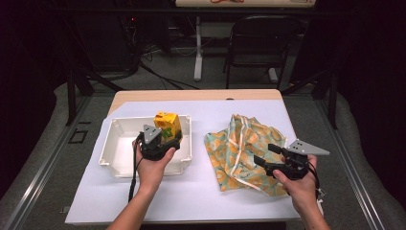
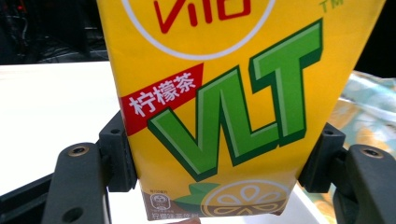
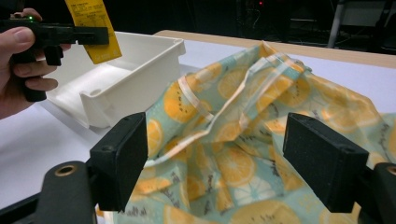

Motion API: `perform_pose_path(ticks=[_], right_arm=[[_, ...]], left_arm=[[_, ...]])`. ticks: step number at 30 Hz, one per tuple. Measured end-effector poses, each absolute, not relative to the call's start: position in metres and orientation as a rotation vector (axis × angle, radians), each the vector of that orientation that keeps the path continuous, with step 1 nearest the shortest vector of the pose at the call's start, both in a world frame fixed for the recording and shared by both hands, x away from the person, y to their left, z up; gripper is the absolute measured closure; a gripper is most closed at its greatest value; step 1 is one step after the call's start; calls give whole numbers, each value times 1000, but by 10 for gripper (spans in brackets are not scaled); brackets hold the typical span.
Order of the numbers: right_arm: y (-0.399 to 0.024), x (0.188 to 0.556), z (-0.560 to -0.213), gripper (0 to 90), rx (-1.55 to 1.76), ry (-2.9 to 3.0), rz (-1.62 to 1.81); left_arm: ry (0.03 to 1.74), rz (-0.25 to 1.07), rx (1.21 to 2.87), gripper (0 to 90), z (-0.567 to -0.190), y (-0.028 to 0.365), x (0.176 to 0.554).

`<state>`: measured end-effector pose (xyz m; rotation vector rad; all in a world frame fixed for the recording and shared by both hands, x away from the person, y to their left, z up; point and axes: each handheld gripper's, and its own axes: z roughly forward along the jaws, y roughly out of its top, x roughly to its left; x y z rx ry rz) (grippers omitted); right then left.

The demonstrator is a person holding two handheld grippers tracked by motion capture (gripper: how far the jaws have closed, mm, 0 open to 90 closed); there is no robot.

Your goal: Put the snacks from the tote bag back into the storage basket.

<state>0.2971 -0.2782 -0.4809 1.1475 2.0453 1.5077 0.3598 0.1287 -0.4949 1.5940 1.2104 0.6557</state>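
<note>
A yellow lemon-tea carton (image 1: 167,123) with green letters hangs upright over the white bin (image 1: 119,143), and my left gripper (image 1: 162,140) is shut on its lower sides. In the left gripper view both jaws press the carton (image 2: 224,93). To the right lies a crumpled cloth bag (image 1: 239,148), teal with orange-slice print. My right gripper (image 1: 266,154) hovers open at the bag's near right edge. The right gripper view has the bag (image 3: 243,116) spread between and beyond the open jaws, with nothing gripped, and the bin (image 3: 135,70) and carton (image 3: 93,28) at the upper left.
A white sheet (image 1: 191,191) covers most of the wooden table (image 1: 191,95). A black chair (image 1: 258,43) and a table leg (image 1: 197,48) stand on the floor beyond the far edge. Bare sheet lies between the bin and the bag.
</note>
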Motion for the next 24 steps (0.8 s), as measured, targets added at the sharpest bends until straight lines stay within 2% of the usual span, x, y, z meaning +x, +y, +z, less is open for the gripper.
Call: perform_pose_path(ticks=[24], right_arm=[[-290,293,-494,227,1166,2045,1488]], left_arm=[[1360,781,1525,308,-525,132,401]])
